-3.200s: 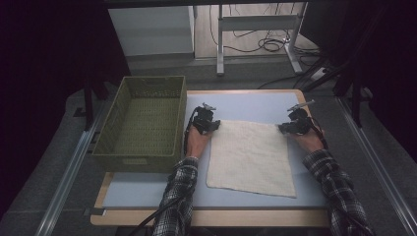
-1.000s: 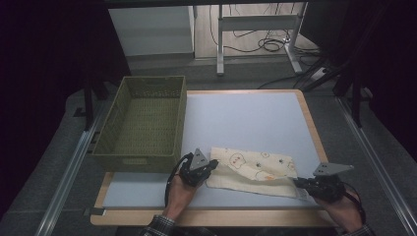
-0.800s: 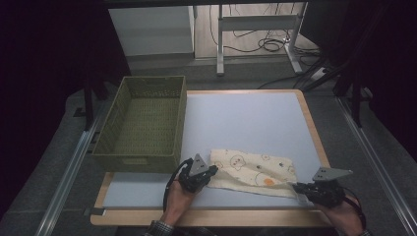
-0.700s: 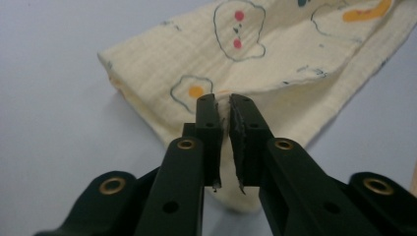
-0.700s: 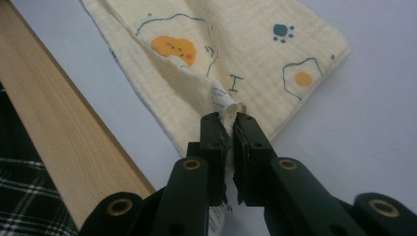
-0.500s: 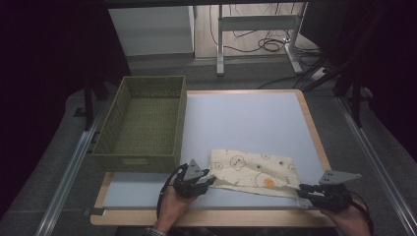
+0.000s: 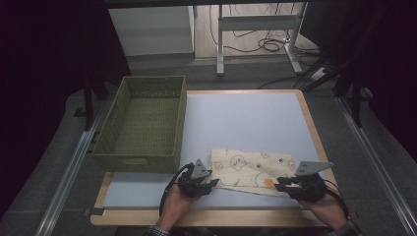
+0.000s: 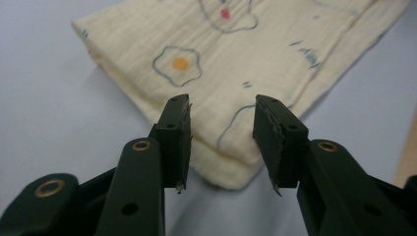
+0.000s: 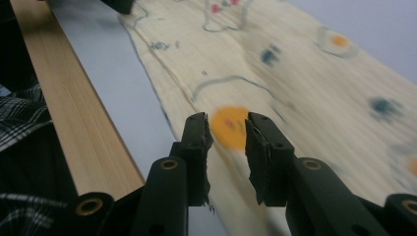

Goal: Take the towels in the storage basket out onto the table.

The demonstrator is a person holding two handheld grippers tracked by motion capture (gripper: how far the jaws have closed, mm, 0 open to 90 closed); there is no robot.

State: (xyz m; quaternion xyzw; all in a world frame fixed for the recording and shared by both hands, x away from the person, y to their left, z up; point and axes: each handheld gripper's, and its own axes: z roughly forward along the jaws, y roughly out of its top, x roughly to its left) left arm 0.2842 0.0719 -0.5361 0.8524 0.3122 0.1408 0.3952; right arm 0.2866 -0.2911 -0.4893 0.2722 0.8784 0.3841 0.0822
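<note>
Both grippers' jaws just opened, folded cloth (image 7: 251,169) released, right gripper (image 7: 281,186) withdrawn.

Basket (image 7: 142,123) walls off left; mat (image 7: 246,118) beyond cloth (image 7: 251,172) open.

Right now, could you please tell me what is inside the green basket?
The green basket appears empty in the high view: its woven floor shows bare. The strip just behind its near wall is hidden.
</note>
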